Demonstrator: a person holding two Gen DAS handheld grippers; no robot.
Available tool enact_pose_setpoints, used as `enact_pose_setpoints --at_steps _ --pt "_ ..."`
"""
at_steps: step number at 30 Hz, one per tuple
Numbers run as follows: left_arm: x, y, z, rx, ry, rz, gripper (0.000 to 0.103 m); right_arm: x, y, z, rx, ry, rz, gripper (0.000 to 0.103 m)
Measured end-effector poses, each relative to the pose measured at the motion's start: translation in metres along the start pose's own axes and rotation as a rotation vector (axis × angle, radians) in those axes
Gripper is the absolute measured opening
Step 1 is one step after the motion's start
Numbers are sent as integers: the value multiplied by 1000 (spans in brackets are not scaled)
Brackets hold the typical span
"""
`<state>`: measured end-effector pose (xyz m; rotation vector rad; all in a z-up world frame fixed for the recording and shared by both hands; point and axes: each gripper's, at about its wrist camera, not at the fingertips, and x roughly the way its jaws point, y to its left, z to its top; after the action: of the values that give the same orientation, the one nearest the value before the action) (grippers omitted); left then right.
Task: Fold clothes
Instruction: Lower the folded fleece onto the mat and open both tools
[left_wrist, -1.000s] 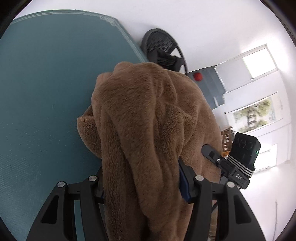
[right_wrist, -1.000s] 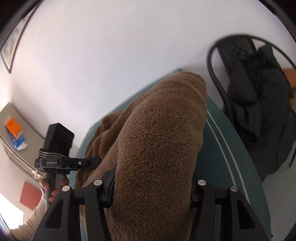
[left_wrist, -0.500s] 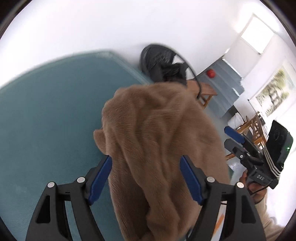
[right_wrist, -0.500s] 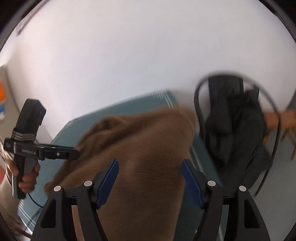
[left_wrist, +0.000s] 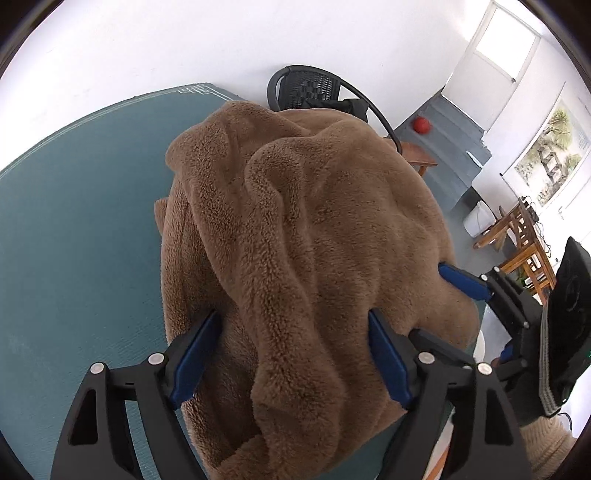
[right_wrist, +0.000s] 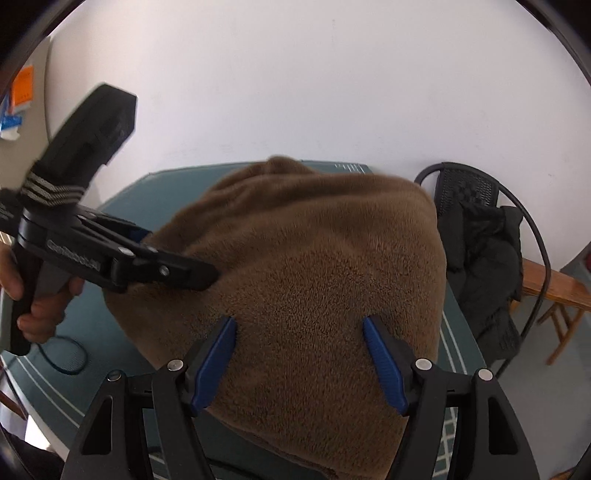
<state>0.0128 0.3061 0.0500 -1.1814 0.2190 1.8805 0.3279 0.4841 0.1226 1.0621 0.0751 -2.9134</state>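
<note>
Brown fleece garment (left_wrist: 317, 258) heaped on table (left_wrist: 74, 236), spilling toward 3 o'clock edge. Left gripper (left_wrist: 291, 354) jaws opening, right gripper (right_wrist: 299, 354) jaws apart, fleece between both. Clear pads fully before regrasping.

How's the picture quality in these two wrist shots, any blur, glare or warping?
Left wrist view: sharp on the brown fleece garment, the bright doorway washed out, the teal table edge bowed by the fisheye. Right wrist view: softer, the fleece's far edge smeared, the left tongs and the hand slightly blurred, the wall evenly lit.
</note>
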Motion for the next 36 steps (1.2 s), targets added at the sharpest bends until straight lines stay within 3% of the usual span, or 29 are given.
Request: enact_pose_setpoints --at_steps 6,12,17,20,23,26,36 --pt "-4 4 -17 -16 -35 32 89 12 9 -17 -13 -14 -67 73" --pt "-19 3 -20 -37 -48 44 90 3 -3 -7 1 -27 -52 74" --pt "-44 -21 -31 61 -119 105 90 -36 -19 -6 78 -129 -35 74" --pt "-33 -30 -35 92 -100 134 90 -33 -21 -21 56 -81 -86 74" --pt "-13 -24 -36 59 -47 128 91 -15 -22 -33 37 -23 -125 74" --pt "-11 -20 -39 54 -48 125 92 2 -22 -37 24 -3 -150 74" --pt "-28 -24 -49 34 -76 171 96 -2 -25 -38 61 26 -143 81"
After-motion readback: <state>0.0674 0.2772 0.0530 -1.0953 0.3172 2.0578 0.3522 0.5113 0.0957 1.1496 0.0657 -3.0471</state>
